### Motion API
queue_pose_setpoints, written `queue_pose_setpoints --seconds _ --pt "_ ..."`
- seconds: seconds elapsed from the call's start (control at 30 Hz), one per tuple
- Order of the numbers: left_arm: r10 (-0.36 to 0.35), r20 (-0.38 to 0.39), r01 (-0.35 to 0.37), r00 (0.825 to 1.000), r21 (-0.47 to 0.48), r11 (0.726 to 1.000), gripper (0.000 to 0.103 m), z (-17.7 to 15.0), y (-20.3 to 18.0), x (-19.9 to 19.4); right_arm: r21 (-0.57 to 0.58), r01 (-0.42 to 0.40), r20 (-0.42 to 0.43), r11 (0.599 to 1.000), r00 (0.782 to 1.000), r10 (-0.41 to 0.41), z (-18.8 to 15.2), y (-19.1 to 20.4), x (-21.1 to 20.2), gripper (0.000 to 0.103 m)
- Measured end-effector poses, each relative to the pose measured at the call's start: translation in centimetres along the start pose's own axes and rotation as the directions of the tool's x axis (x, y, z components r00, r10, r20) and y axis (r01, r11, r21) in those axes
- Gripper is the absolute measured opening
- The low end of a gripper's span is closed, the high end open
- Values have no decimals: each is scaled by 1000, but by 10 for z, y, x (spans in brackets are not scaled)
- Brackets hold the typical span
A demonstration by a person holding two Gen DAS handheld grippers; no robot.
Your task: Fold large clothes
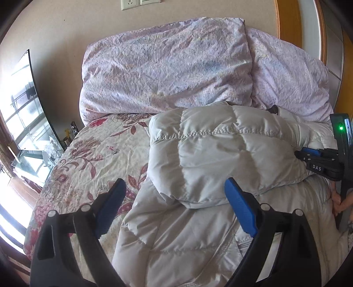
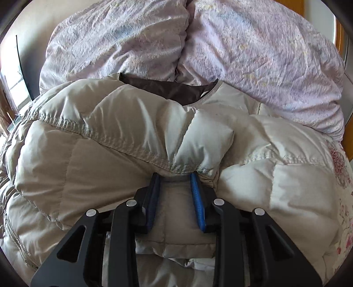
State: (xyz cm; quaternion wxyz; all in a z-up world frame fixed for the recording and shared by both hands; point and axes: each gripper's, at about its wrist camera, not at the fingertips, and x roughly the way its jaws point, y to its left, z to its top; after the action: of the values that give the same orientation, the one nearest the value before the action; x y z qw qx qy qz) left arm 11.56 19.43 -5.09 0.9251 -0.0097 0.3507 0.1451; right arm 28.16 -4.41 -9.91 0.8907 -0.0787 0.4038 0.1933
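Note:
A white quilted down jacket (image 1: 220, 154) lies on the bed, its upper part folded over the lower part. In the right wrist view it fills the frame (image 2: 110, 143), with its dark brown lining (image 2: 172, 88) showing at the collar. My left gripper (image 1: 174, 198) is open and empty, hovering over the jacket's left edge. My right gripper (image 2: 175, 176) is shut on a fold of the jacket, pinching a stitched seam; it also shows at the right edge of the left wrist view (image 1: 308, 154).
The bed has a floral sheet (image 1: 94, 154). A bunched lilac duvet (image 1: 167, 70) lies behind the jacket, also in the right wrist view (image 2: 253, 55). A window (image 1: 19, 114) and a low table with small items (image 1: 50, 152) stand at the left. Wooden frame (image 1: 289, 19) at right.

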Motion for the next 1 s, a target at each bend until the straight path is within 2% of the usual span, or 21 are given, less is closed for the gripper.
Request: queue_pose_setpoints --seconds 0.13,0.23,0.37,0.43,0.47,0.53,0.6,0.73,0.87,1.0 --pt "-26 15 26 1000 -3 1000 90 -5 4 4 -4 5 3 1000 1000 -5 1 1 3 30" --pt "-30 -5 30 1000 -4 1000 91 -8 7 3 8 -10 1 1000 1000 10 2 -2 3 30" --pt "-43 -52 43 998 -6 999 93 -15 21 -6 52 -82 -21 995 996 83 4 -11 -7 34" --pt "-50 -81 50 995 -4 999 93 -19 31 -12 88 -137 -43 987 989 141 4 -17 -16 52" --pt "-47 -92 47 995 0 999 93 -22 35 -15 116 -175 -52 978 982 182 3 -21 -27 57" --pt "-32 -122 34 992 12 999 93 -29 44 -20 141 -185 -59 973 979 195 0 -28 -47 84" --pt "-48 -157 49 986 2 999 93 -37 53 -23 149 -179 -54 972 980 189 -9 -39 -75 86" --pt "-125 -243 113 962 -65 992 93 -54 75 -27 211 -205 -75 956 971 225 -30 -77 -117 92" --pt "-208 -313 183 927 -108 977 93 -75 89 -34 379 -231 -97 896 953 286 -68 -143 -151 92" --pt "-253 -351 223 901 -125 967 93 -93 95 -39 487 -199 -115 851 950 289 -113 -192 -175 92"
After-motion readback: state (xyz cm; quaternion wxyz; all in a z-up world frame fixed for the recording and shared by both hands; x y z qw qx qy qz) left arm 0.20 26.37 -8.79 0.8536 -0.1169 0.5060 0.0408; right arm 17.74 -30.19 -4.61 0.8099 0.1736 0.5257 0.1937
